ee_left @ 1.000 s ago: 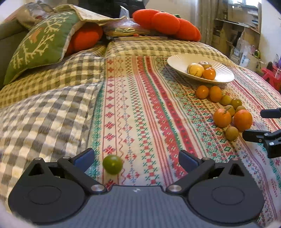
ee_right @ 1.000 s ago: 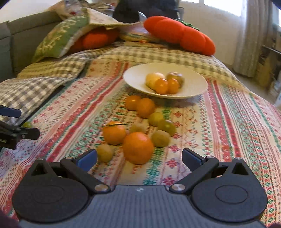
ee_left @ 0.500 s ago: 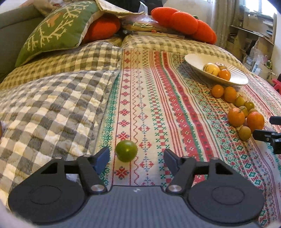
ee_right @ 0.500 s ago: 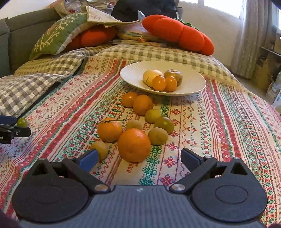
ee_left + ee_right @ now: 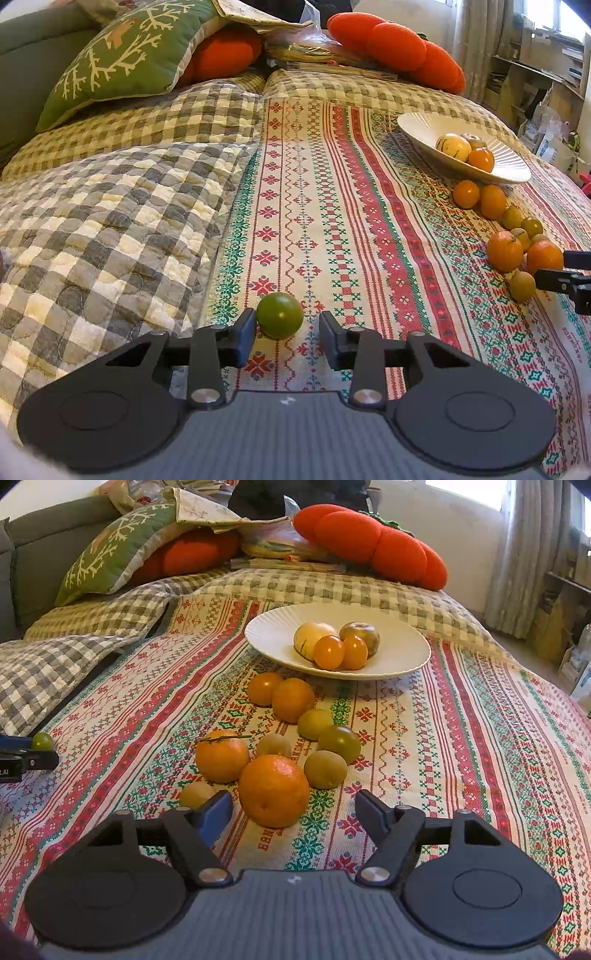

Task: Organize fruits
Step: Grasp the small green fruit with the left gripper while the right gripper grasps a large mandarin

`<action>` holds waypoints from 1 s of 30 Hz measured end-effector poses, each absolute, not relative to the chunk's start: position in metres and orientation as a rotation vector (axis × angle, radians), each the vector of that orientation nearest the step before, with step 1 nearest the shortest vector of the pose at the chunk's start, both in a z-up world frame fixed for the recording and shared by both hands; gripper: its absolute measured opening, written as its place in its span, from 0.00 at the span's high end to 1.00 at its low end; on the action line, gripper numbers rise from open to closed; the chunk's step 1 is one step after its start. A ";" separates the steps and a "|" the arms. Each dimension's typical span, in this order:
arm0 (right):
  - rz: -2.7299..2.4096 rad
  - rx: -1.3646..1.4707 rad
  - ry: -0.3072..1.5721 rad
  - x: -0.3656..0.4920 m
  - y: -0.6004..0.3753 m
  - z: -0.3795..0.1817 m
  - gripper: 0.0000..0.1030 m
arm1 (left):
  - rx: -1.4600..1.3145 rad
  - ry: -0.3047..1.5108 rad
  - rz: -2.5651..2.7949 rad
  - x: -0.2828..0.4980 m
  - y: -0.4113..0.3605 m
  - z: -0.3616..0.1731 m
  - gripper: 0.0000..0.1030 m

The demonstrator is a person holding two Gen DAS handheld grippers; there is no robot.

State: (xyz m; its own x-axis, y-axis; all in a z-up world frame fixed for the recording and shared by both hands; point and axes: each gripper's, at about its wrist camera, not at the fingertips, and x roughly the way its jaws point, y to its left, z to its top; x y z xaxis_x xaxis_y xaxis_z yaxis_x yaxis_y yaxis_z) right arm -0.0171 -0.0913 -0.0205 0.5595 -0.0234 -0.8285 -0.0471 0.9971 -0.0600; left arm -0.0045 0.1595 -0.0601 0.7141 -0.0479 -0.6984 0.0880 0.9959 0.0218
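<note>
A small green fruit lies on the patterned cloth between the fingertips of my left gripper; the left pad touches it, the right pad stands apart, so the jaws are open. It also shows in the right wrist view. My right gripper is open around a large orange, not touching it. Several oranges and green fruits lie loose in front of a white plate that holds several fruits.
Checked quilt lies to the left of the patterned cloth. Green cushion and orange pumpkin cushions sit at the back. Shelves and clutter stand beyond the right edge. The right gripper's fingers show in the left wrist view.
My left gripper has moved forward to the green fruit and narrowed its jaws around it. My right gripper has closed in on the large orange with jaws somewhat narrower.
</note>
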 end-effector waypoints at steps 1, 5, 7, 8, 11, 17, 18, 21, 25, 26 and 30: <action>0.017 -0.079 0.980 -0.016 -0.091 -0.021 0.39 | 0.053 0.772 -0.073 -0.004 0.160 -0.060 0.77; 0.042 -0.077 0.980 -0.016 -0.088 -0.020 0.43 | 0.053 0.770 -0.068 -0.003 0.160 -0.060 0.80; 0.057 -0.087 0.973 -0.016 -0.086 -0.019 0.44 | 0.055 0.770 -0.069 -0.002 0.159 -0.060 0.82; 0.063 -0.092 0.972 -0.016 -0.085 -0.019 0.44 | 0.056 0.771 -0.070 -0.002 0.159 -0.060 0.85; 0.077 -0.095 0.981 -0.014 -0.084 -0.020 0.46 | 0.058 0.772 -0.073 -0.001 0.158 -0.060 0.86; 0.087 -0.098 0.998 -0.013 -0.085 -0.022 0.57 | 0.059 0.777 -0.071 0.000 0.157 -0.061 0.86; 0.087 -0.100 0.997 -0.012 -0.085 -0.022 0.60 | 0.059 0.776 -0.071 0.001 0.158 -0.061 0.86; 0.087 -0.093 1.000 -0.011 -0.086 -0.021 0.63 | 0.055 0.774 -0.071 0.000 0.159 -0.061 0.86; 0.089 -0.096 0.999 -0.012 -0.085 -0.021 0.63 | 0.055 0.772 -0.078 -0.001 0.159 -0.061 0.87; 0.092 -0.095 0.999 -0.012 -0.085 -0.021 0.63 | 0.055 0.771 -0.081 -0.002 0.159 -0.061 0.87; 0.099 -0.091 0.992 -0.012 -0.085 -0.020 0.63 | 0.055 0.768 -0.093 -0.003 0.157 -0.058 0.87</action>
State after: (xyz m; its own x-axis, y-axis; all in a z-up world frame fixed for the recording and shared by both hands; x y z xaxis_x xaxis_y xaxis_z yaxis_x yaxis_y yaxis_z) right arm -0.0117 -0.0846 -0.0198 0.5429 0.0414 -0.8387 -0.1244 0.9917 -0.0315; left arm -0.0030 0.1571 -0.0585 0.7156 -0.0636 -0.6956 0.1041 0.9944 0.0162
